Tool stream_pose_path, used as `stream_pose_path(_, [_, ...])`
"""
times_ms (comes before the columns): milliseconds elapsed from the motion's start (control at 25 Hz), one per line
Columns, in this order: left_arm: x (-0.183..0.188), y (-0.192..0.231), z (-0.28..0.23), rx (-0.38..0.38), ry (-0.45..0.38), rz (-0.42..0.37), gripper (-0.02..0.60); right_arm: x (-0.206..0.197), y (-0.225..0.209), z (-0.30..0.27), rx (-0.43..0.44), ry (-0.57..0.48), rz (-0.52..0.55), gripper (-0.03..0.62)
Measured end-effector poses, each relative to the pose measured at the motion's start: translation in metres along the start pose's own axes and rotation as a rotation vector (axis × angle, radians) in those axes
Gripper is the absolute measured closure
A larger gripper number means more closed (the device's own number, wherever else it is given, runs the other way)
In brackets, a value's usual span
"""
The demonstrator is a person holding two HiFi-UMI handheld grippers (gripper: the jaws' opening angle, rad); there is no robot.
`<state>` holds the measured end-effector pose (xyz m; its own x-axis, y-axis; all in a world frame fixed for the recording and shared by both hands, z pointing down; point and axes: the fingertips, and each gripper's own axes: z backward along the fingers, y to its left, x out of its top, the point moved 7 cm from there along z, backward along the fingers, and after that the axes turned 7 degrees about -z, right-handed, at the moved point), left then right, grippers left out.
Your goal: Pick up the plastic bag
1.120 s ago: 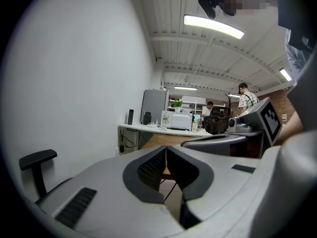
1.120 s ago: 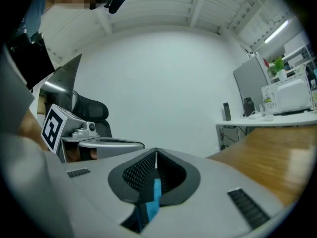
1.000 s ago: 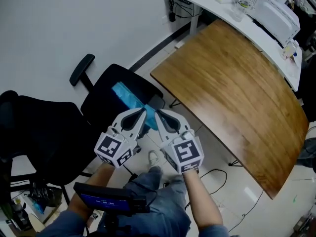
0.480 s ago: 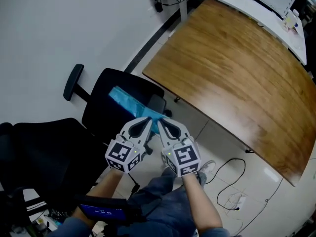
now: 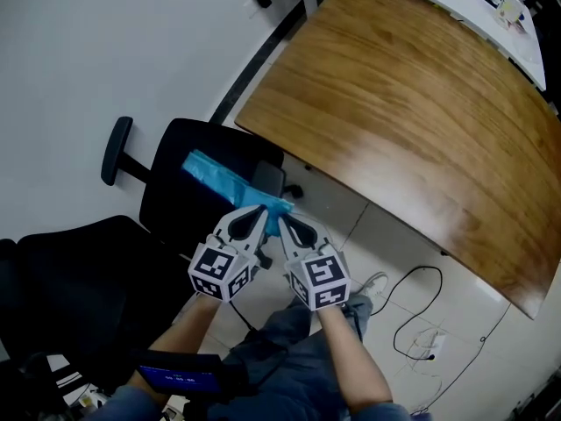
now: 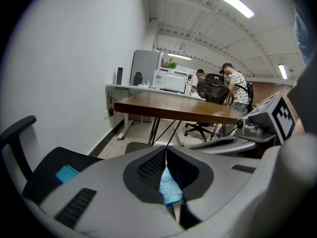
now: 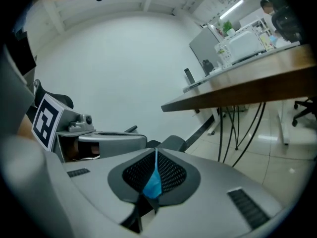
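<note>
A blue plastic bag (image 5: 219, 180) lies stretched across the seat of a black office chair (image 5: 171, 204). Its near end is bunched at the seat's front edge, where both grippers meet. My left gripper (image 5: 262, 211) is shut on that end; blue film (image 6: 170, 186) shows pinched between its jaws, and the bag's far end (image 6: 66, 173) rests on the seat. My right gripper (image 5: 282, 221) sits close beside it, also shut, with a strip of blue film (image 7: 152, 181) caught between its jaws. The two grippers nearly touch.
A wooden table (image 5: 412, 103) on thin black legs stands to the right. A second black chair (image 5: 79, 279) is at lower left. A cable (image 5: 412, 314) lies on the tiled floor. The person's legs are just below the grippers. The white wall runs along the left.
Both grippers have sunk lower toward the chair's front edge, staying side by side and shut on the bag's end. The head view has shifted with them.
</note>
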<state>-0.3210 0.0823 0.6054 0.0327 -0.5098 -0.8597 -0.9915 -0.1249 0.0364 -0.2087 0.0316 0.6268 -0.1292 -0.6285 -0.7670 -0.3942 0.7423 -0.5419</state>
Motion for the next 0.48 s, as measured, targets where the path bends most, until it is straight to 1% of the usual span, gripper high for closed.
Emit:
stream_pose_path(120, [-0.005,0.001,-0.006,-0.007,0.019,0.003,0.568,-0.011,-0.01,0.0,-0.001,0.021,-0.092,0.568])
stream_pose_path(160, [-0.006,0.001,-0.008,-0.008,0.025,0.003,0.567,-0.016,-0.013,0.0,0.001,0.031,-0.127,0.546])
stream_pose_path(200, [-0.007,0.002,-0.01,-0.009,0.03,0.002,0.568,-0.02,-0.015,0.0,0.0,0.042,-0.156,0.501])
stream_pose_path(320, [-0.008,0.003,-0.012,-0.014,0.036,0.002,0.568,-0.032,-0.021,-0.001,-0.016,0.067,-0.214,0.426])
stream_pose_path(400, [-0.008,0.004,-0.012,-0.016,0.036,0.002,0.568,-0.039,-0.025,-0.003,-0.02,0.075,-0.274,0.394])
stream_pose_path(480, [-0.007,0.006,-0.011,-0.017,0.036,0.002,0.568,-0.044,-0.029,-0.007,-0.01,0.074,-0.35,0.39])
